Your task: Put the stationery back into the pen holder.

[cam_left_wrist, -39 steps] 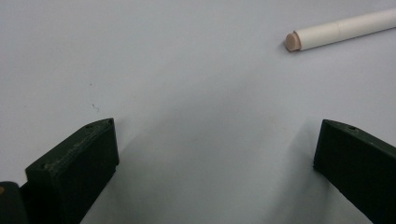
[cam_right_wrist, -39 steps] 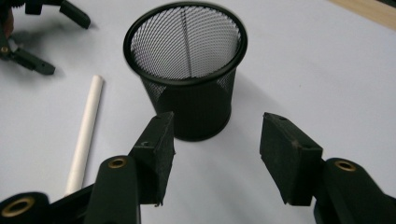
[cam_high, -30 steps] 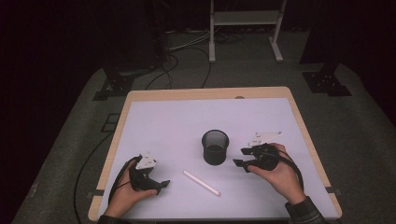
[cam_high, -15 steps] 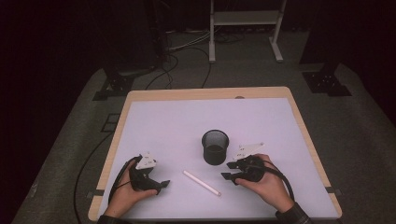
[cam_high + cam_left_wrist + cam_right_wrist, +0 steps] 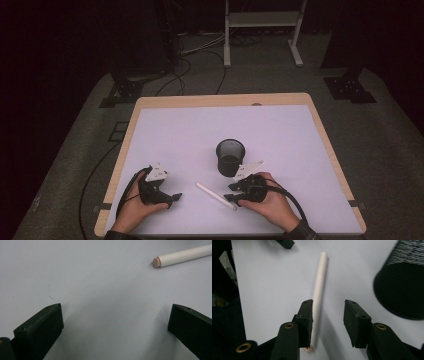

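Observation:
A white pen (image 5: 209, 191) lies slantwise on the white table top (image 5: 190, 135), in front of a black mesh cup (image 5: 230, 157). My right gripper (image 5: 232, 195) is open and low over the pen's near end. In the right gripper view the pen (image 5: 319, 287) runs along the inner face of the left jaw, inside the gap of the gripper (image 5: 328, 315), and the mesh cup (image 5: 402, 287) stands at the right. My left gripper (image 5: 172, 199) rests open at the front left. In its own view the left gripper (image 5: 115, 327) has nothing between the jaws, and the pen's end (image 5: 180, 257) lies beyond them at the upper right.
The table's wooden rim (image 5: 131, 131) frames the white sheet. Cables (image 5: 192, 65) and stand feet (image 5: 260, 20) lie on the dark floor behind the table. A jaw of the left gripper (image 5: 286, 243) appears at the top of the right gripper view.
My right gripper has moved left and nearer along the table, from beside the cup to the pen's near end. The left gripper and the pen have stayed put.

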Tool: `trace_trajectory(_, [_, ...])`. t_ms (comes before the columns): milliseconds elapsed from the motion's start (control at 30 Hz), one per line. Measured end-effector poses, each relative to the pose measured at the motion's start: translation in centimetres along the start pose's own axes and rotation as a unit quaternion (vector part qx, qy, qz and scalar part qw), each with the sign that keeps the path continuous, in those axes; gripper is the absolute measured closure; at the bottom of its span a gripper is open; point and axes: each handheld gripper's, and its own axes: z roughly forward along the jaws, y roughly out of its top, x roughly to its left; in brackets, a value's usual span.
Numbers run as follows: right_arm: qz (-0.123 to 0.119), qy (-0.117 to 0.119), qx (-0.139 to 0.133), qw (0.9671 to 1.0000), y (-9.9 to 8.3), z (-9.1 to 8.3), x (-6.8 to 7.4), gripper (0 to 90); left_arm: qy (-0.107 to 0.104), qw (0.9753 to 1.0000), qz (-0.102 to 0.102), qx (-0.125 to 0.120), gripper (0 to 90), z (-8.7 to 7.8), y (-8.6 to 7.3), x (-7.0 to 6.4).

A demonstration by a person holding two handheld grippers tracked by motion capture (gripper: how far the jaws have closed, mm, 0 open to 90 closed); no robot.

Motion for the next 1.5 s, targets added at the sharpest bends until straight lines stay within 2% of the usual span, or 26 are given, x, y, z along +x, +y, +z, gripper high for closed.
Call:
trace_trajectory(267, [-0.009, 0.007, 0.019, 0.9998, 0.1, 1.8, 1.1, 63.5, 0.0, 1.0, 0.0, 0.0, 0.0, 0.0, 0.0, 0.0])
trace_trajectory(433, [-0.02, -0.001, 0.034, 0.9992, 0.0, 2.6, 1.4, 69.7, -0.001, 1.0, -0.003, 0.0, 0.0, 0.0, 0.0, 0.0])
trace_trajectory(567, [-0.028, -0.011, 0.038, 0.9988, -0.1, 2.7, 1.5, 76.1, -0.001, 1.0, -0.003, 0.0, 0.0, 0.0, 0.0, 0.0])
trace_trajectory(867, [-0.028, -0.014, 0.04, 0.9987, -0.1, 2.3, 1.3, 78.0, 0.0, 1.0, 0.0, 0.0, 0.0, 0.0, 0.0, 0.0])
trace_trajectory(967, [-0.023, -0.019, 0.039, 0.9988, -0.3, 1.7, 1.2, 78.1, 0.0, 1.0, 0.001, 0.0, 0.0, 0.0, 0.0, 0.0])
trace_trajectory(1000, [-0.019, -0.023, 0.038, 0.9988, -0.7, 0.9, 1.0, 78.0, 0.0, 1.0, 0.001, 0.0, 0.0, 0.0, 0.0, 0.0])
trace_trajectory(1233, [-0.007, -0.033, 0.034, 0.9988, -2.3, -1.0, 0.2, 78.0, 0.0, 1.0, 0.001, 0.0, 0.0, 0.0, 0.0, 0.0])
trace_trajectory(1300, [0.0, -0.038, 0.036, 0.9986, -3.4, -2.1, -0.3, 78.1, 0.0, 1.0, 0.001, 0.0, 0.0, 0.0, 0.0, 0.0])
trace_trajectory(1500, [0.011, -0.044, 0.039, 0.9982, -4.5, -3.3, -0.9, 78.0, 0.0, 1.0, 0.0, 0.0, 0.0, 0.0, 0.0, 0.0])
